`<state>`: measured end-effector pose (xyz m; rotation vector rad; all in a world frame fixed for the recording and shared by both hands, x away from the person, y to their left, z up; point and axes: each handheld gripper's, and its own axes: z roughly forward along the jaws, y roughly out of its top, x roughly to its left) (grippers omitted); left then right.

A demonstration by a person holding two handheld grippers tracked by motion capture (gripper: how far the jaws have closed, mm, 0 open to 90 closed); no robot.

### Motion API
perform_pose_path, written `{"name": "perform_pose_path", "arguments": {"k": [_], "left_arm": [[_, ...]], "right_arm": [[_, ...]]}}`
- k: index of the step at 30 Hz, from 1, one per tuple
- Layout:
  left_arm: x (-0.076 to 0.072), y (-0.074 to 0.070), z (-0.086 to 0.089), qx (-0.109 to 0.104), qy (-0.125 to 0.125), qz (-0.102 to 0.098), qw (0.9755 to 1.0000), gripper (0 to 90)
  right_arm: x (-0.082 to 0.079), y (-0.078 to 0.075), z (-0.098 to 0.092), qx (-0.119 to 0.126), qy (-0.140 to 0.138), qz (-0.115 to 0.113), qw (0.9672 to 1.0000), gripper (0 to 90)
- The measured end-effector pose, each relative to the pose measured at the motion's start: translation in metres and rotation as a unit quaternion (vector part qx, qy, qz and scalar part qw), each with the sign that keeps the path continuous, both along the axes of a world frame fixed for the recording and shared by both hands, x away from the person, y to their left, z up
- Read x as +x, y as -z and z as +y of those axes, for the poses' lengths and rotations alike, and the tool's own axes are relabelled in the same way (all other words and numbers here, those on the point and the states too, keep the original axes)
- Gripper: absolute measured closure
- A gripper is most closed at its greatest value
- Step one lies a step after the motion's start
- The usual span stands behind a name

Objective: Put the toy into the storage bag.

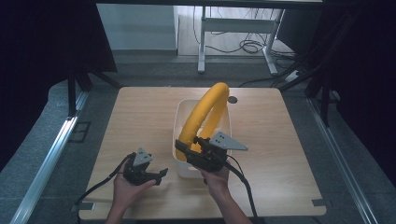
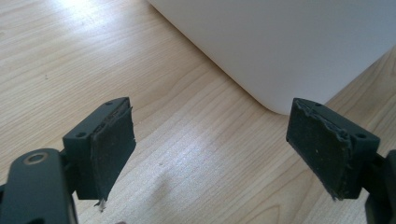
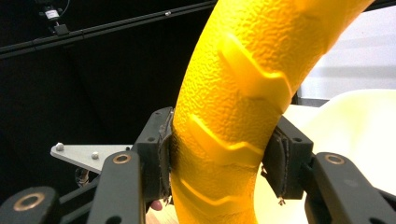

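Right gripper view: bright yellow ring [image 3: 233, 93], pebbled, chevron-ridged, clamped

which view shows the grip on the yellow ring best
The right gripper view: the right gripper has both pads pressed against the yellow ring, close up. The high view shows the whole ring arching out of the white tub, but the grip is small there. The left gripper view gives the tub wall and table.
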<state>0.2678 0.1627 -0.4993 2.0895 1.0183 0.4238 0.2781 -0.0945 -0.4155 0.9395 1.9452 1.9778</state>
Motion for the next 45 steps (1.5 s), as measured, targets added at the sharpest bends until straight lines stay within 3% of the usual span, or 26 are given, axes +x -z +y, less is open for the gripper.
{"name": "perform_pose_path", "arguments": {"k": [5, 18, 21, 32, 38, 45], "left_arm": [[0.0, 0.001, -0.001, -0.001, 0.0, 0.0, 1.0, 15.5], [0.002, 0.003, 0.0, 0.0, 0.001, 0.004, 1.0, 15.5], [0.002, 0.004, 0.001, 0.01, 0.002, 0.005, 0.9999, 15.4], [0.001, 0.001, 0.003, 0.003, -0.004, 0.001, 1.0, 15.3], [-0.001, -0.002, 0.004, 0.005, -0.002, -0.003, 1.0, 15.3], [-0.003, -0.003, 0.006, 0.002, -0.005, -0.006, 1.0, 15.3]], "right_arm": [[0.001, 0.002, -0.004, 0.003, -0.009, 0.017, 0.9998, 48.4], [0.003, 0.008, -0.004, -0.033, -0.022, 0.036, 0.9985, 48.0], [0.004, 0.008, -0.005, -0.035, -0.027, 0.043, 0.9981, 47.2], [0.002, 0.003, -0.019, -0.034, -0.016, 0.047, 0.9982, 32.4], [-0.006, -0.001, -0.038, -0.03, -0.019, 0.035, 0.9987, 27.5], [-0.011, -0.004, -0.076, -0.037, -0.002, 0.02, 0.9991, 27.4]]}}
